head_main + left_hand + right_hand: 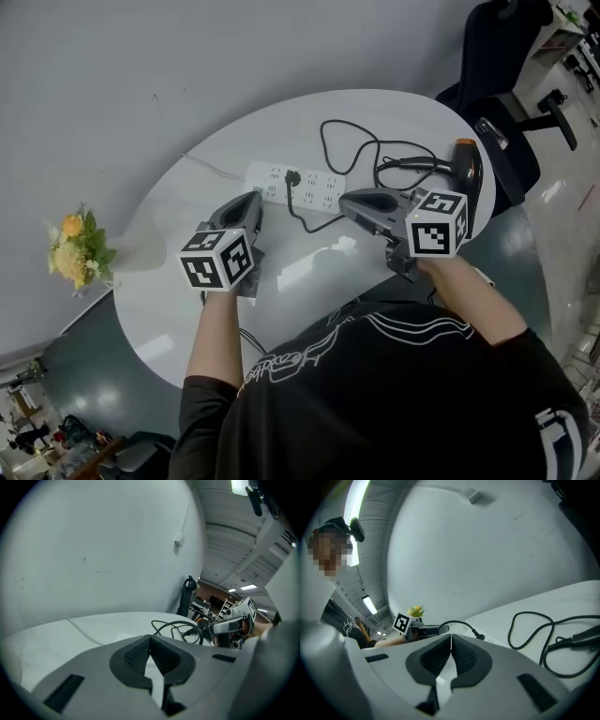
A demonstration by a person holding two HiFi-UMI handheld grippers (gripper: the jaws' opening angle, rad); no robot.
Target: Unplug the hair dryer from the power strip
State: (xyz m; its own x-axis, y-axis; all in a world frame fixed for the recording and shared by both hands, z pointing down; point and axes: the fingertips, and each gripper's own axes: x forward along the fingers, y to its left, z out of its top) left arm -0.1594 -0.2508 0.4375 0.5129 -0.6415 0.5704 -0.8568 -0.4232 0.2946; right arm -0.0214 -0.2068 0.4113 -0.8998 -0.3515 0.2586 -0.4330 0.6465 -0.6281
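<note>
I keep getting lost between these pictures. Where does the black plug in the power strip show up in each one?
Head view: the black plug sits in the white power strip, upper middle.
Left gripper view: not visible.
Right gripper view: just right of centre, at the cord's end.
Shared landmark: the looping black cord shows in all three.

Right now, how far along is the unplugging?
Nothing done: the plug sits in the power strip, cord running to the hair dryer. In hand: nothing; left gripper and right gripper are shut and empty, near the strip. Left: grip the plug, pull it out.
</note>
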